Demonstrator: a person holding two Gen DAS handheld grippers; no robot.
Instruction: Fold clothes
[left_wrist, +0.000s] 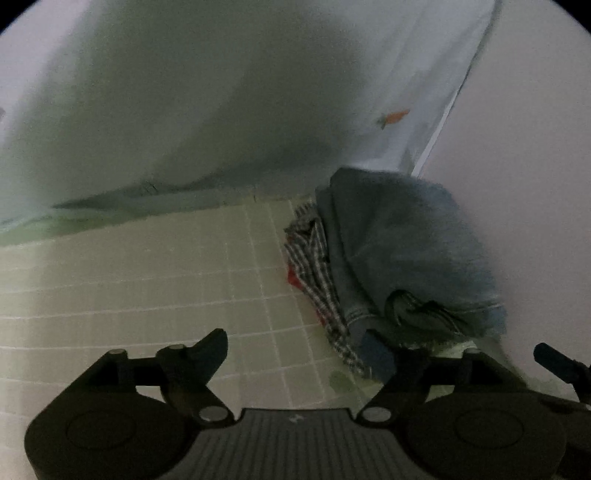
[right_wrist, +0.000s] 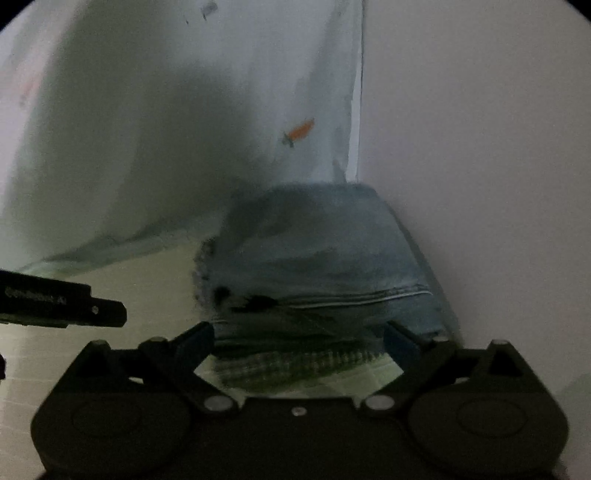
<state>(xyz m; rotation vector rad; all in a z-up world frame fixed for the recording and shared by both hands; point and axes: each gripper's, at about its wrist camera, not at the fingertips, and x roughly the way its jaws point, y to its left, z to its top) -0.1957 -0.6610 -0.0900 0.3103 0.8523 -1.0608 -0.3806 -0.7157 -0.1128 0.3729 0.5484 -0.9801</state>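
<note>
1. On my left wrist feed, the left gripper (left_wrist: 299, 343) has its jaws spread wide with nothing between them, hovering over a pale green cutting mat (left_wrist: 147, 295) ruled with a white grid.
2. The clothes sit in a stack to the right of that gripper: folded denim jeans (left_wrist: 399, 251) on top, a grey-and-white checked garment (left_wrist: 314, 258) under them, and a sliver of red fabric (left_wrist: 293, 278) showing at the stack's left edge.
3. The stack lies at the mat's far right corner, close against a plain wall (left_wrist: 517, 147).
4. Behind the mat hangs a pale blue-green sheet (left_wrist: 184, 110) with a small orange carrot-like print (left_wrist: 395, 117); its lower edge meets the mat.
5. On my right wrist feed, the right gripper (right_wrist: 299, 339) is also released, its blue-padded fingers (right_wrist: 397, 341) spread to either side of the stack's near edge, gripping nothing.
6. The jeans (right_wrist: 317, 251) fill the middle of that view, with the checked layer (right_wrist: 295, 363) just below them.
7. The other tool's black body (right_wrist: 55, 302) enters at the left; it bears pale lettering, too blurred for me to read.
</note>
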